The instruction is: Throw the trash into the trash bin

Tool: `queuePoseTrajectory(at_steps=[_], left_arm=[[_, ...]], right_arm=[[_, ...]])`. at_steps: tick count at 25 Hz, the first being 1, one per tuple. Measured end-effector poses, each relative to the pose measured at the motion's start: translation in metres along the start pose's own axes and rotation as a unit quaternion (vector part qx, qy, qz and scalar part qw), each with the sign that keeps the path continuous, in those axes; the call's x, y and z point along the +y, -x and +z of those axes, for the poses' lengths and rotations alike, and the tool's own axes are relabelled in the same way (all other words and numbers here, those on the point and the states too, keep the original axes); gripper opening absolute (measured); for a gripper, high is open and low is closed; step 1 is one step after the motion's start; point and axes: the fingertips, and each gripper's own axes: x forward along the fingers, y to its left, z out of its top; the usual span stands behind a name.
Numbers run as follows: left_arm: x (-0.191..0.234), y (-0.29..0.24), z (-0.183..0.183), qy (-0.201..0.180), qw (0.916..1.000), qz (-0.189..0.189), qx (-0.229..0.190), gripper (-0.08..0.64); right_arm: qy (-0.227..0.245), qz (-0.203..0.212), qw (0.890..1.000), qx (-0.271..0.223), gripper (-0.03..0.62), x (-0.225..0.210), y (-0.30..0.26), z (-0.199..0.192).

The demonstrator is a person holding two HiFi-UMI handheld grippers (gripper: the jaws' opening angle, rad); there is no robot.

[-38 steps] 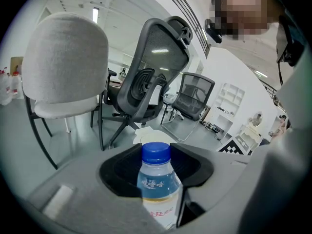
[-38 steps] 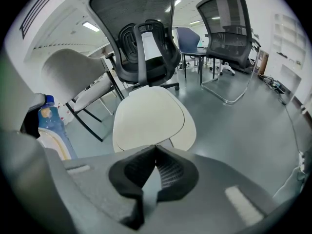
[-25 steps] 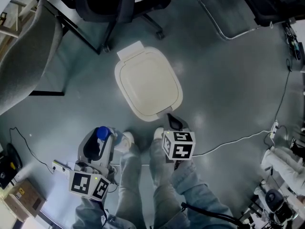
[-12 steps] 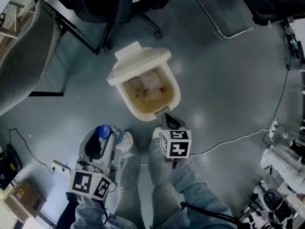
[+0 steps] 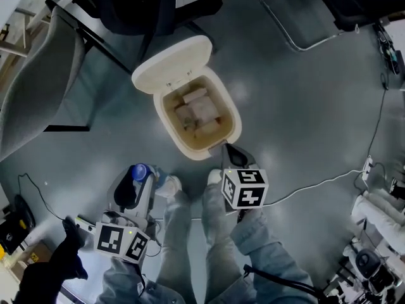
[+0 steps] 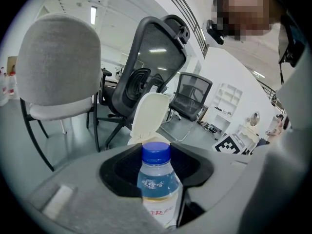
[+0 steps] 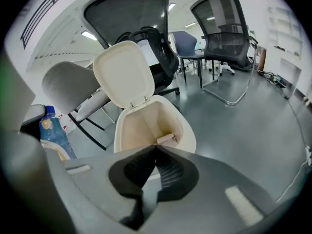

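Grey floor [image 5: 297, 106] runs under everything, and nearest to us stand our own shoes [image 5: 169, 185], toes toward the bin. Just left of them the left tool [image 5: 140, 181] is clamped on a water bottle [image 5: 139, 172], blue cap at the far end. Only the left gripper view shows the bottle seated between the jaws and its label (the print is too blurred to read).

Right of the shoes, the right tool [image 5: 230, 158] has its jaws closed together with nothing between them, which the right gripper view makes plain. Its tip lies just beside the front rim of the trash bin [image 5: 235, 124]. The bin is open, its lid [image 5: 172, 65] tipped back to the far left. Only the head view looks straight down onto the pale cardboard-like scraps [image 5: 196, 109] inside; the left gripper view catches just the raised lid.

Beyond the lid, a black office chair [image 5: 149, 8] and a grey padded chair [image 5: 31, 87] crowd close. Right of the bin the floor lies open as far as a chrome chair base [image 5: 299, 48], with a white cable [image 5: 310, 185] trailing along the near right.
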Motion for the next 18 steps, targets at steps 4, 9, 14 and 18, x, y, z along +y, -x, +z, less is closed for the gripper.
queuePoseTrajectory(at_steps=[4,9,14,18], left_arm=[[-0.008,-0.001,0.017,-0.001,1.0000,-0.005,-0.008,0.189],[-0.030,-0.010,0.049,-0.021,0.9992,-0.027,-0.021,0.189],[-0.051,-0.024,0.072,-0.044,0.9976,-0.048,-0.024,0.189],[-0.075,-0.041,0.083,-0.058,0.9960,-0.066,-0.016,0.189]], right_arm=[[-0.012,-0.003,1.000,-0.008,0.005,-0.001,0.014,0.014],[-0.036,-0.019,0.999,-0.023,0.005,-0.016,0.038,0.033],[-0.059,-0.035,0.997,-0.044,0.005,-0.032,0.066,0.048],[-0.074,-0.048,0.995,-0.052,0.005,-0.045,0.095,0.051]])
